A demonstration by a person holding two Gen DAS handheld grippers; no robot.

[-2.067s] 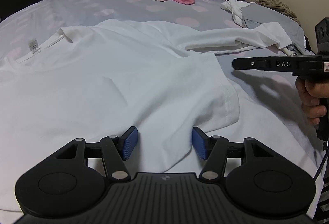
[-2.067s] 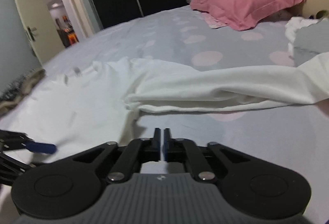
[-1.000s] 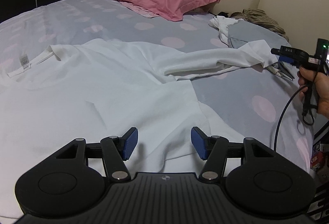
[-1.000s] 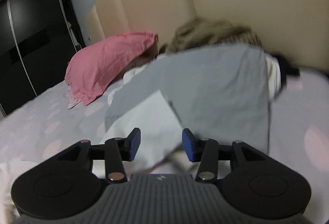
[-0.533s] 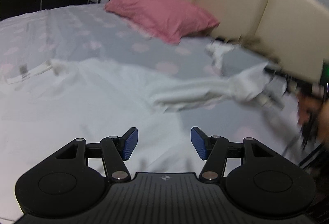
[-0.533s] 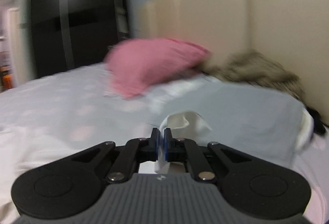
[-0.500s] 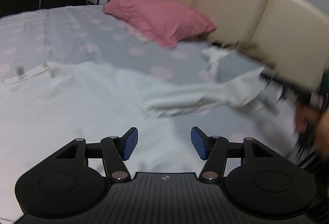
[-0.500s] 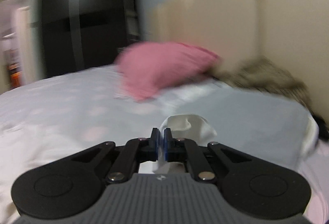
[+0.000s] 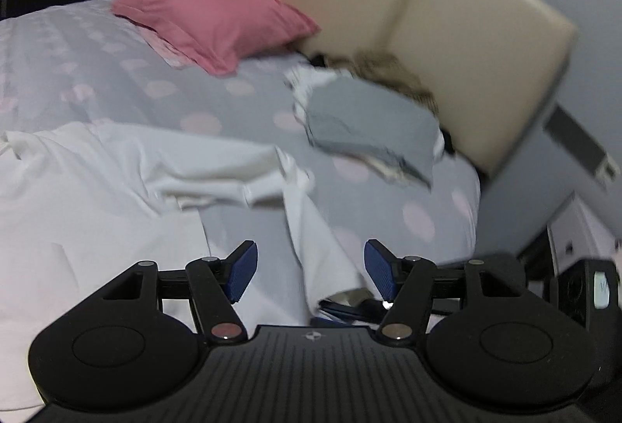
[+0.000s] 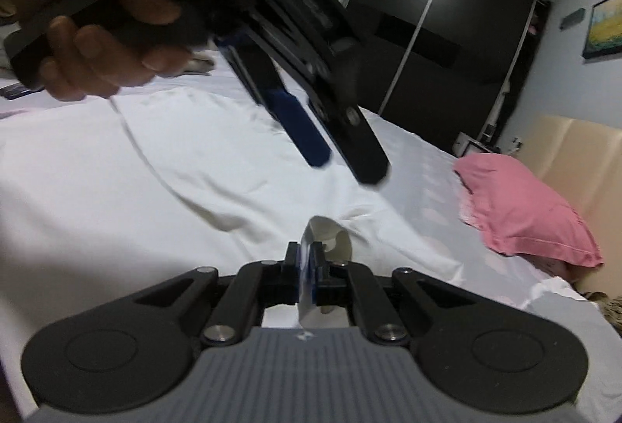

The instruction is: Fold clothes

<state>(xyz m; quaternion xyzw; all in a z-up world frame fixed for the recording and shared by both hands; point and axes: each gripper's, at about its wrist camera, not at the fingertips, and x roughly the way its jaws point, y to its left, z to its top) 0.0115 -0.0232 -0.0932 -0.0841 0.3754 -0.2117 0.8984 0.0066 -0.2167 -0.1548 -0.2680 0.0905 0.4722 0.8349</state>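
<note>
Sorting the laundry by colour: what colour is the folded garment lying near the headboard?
Grey: the folded garment shows best in the left wrist view, beside the beige headboard.

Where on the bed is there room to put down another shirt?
Bare dotted sheet lies between the pink pillow and the white shirt, and more between the sleeve and the bed's right edge. The headboard corner is crowded with the grey garment and a heap behind it.
</note>
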